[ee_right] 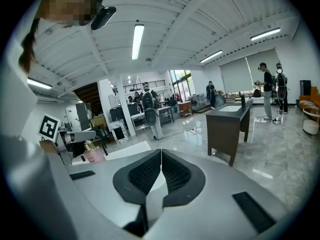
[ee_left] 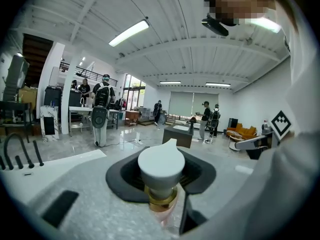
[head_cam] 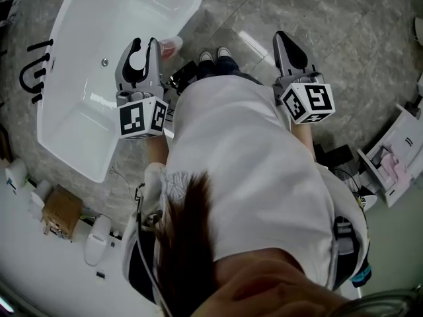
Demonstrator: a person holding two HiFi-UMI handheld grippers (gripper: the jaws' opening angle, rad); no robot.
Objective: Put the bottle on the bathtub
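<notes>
Clamping the bottle by its neck beside the bathtub's near rim, the left gripper held something seemingly light, smooth and slip-prone, best gripped under the cap, while the right gripper was closed, empty.

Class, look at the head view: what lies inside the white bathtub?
Only a small round drain shows in the bathtub. The left claw and its bottle cover part of the basin.

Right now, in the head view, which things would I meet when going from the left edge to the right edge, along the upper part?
black tap fixture → left gripper holding the bottle → person's shoes → right gripper → white shelf unit. The bathtub is left out: it spans several of these.
</notes>
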